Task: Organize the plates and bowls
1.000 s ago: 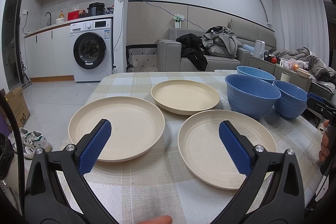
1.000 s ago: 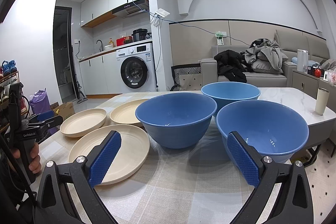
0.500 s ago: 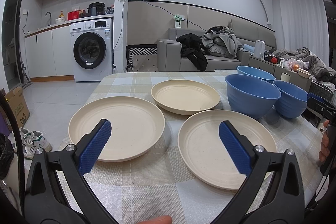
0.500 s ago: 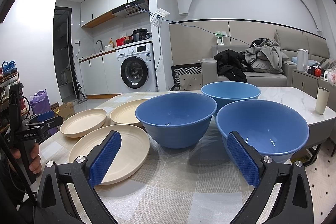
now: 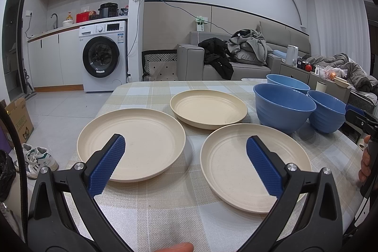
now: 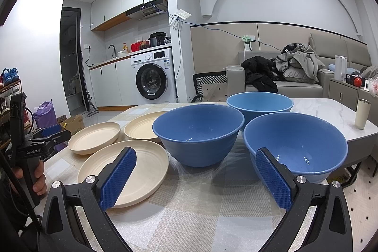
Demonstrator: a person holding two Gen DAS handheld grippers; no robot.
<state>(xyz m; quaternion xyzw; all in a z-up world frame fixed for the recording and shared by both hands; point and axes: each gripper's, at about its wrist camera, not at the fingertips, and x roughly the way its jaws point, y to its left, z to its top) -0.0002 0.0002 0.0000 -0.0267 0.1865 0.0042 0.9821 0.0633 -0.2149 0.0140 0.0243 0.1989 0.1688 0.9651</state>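
Three cream plates lie apart on the checked tablecloth: a left plate (image 5: 132, 141), a far plate (image 5: 208, 108) and a near right plate (image 5: 236, 162). Three blue bowls stand to their right: a middle bowl (image 6: 198, 134), a far bowl (image 6: 259, 103) and a near bowl (image 6: 300, 145). My left gripper (image 5: 185, 145) hovers open above the near edge, between the left and right plates, holding nothing. In the right wrist view my right gripper (image 6: 196, 157) is open and empty, in front of the middle and near bowls.
The table (image 6: 314, 108) has a bare marble part at the far right with a cream tumbler (image 6: 362, 113) on it. A hand holds the left gripper's handle (image 6: 26, 157). Beyond the table are a washing machine (image 5: 104, 58), a sofa (image 5: 238, 63) and shoes (image 5: 35, 160) on the floor.
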